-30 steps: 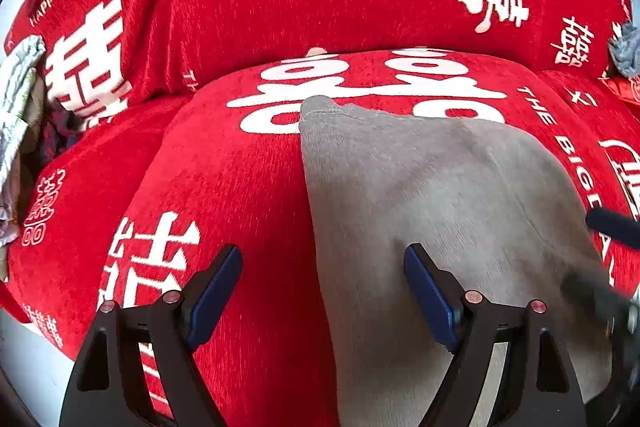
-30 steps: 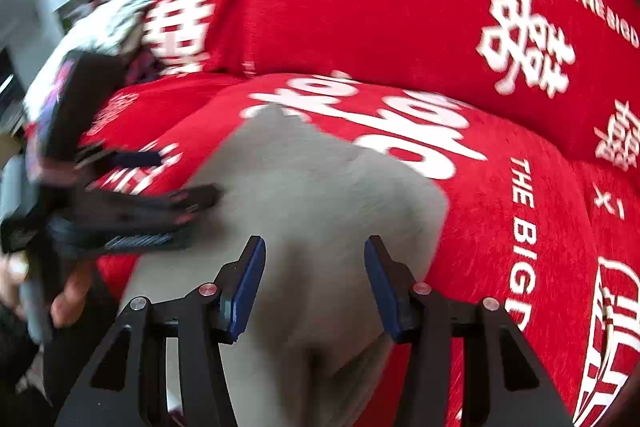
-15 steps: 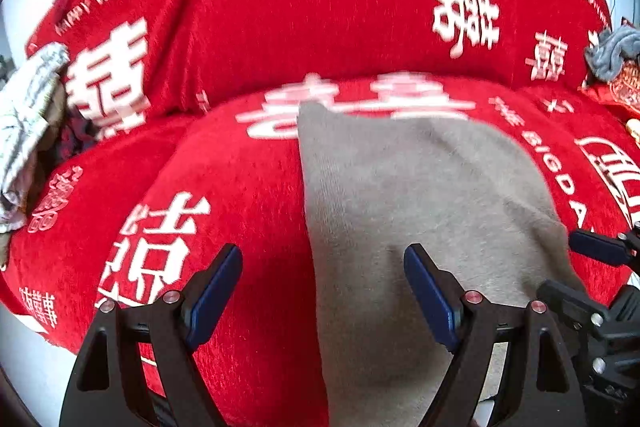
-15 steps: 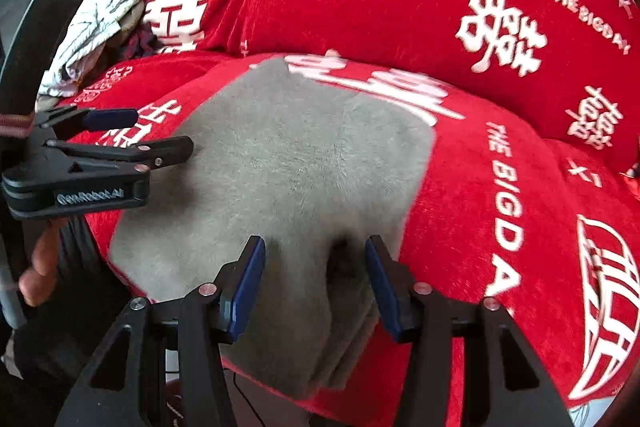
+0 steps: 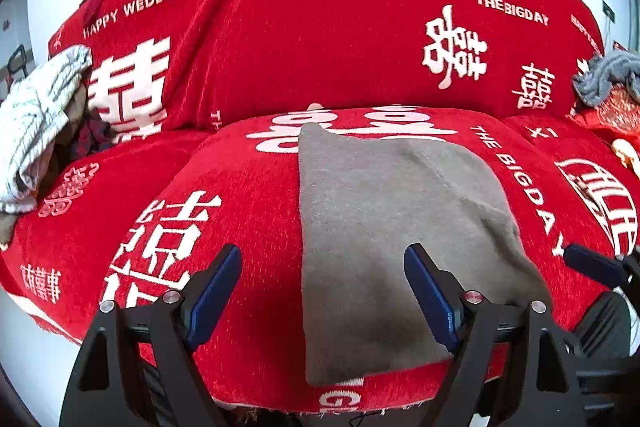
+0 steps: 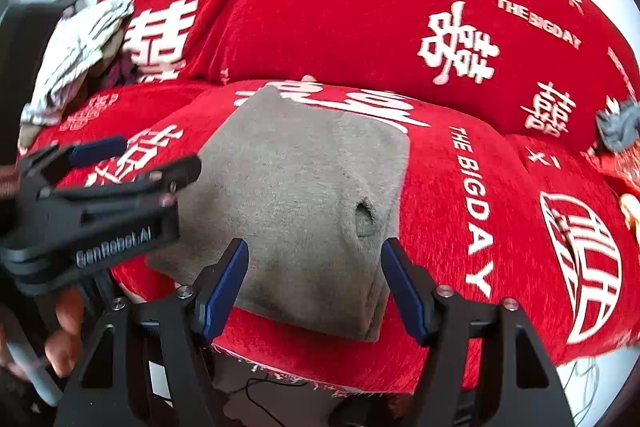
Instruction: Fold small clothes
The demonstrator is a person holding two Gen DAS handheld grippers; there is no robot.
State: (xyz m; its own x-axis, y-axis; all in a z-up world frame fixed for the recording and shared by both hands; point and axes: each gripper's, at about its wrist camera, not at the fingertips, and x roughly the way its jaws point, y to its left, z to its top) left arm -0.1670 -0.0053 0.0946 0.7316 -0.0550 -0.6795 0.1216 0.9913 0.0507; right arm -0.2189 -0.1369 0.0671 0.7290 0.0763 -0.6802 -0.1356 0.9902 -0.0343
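Note:
A folded grey garment lies flat on the red sofa seat cushion; it also shows in the right wrist view, with a small dark dimple near its right edge. My left gripper is open and empty, held above the garment's near left edge. My right gripper is open and empty, held above the garment's near edge. The left gripper shows at the left of the right wrist view, and one right fingertip at the right of the left wrist view.
A pile of striped white and dark clothes sits on the left sofa seat. A grey cloth and red items lie at the far right. The red backrest rises behind the cushion. The cushion's front edge drops off below.
Both grippers have pulled back and up from the garment, so more of the sofa shows. The right gripper has opened wider. The garment stays flat on the cushion.

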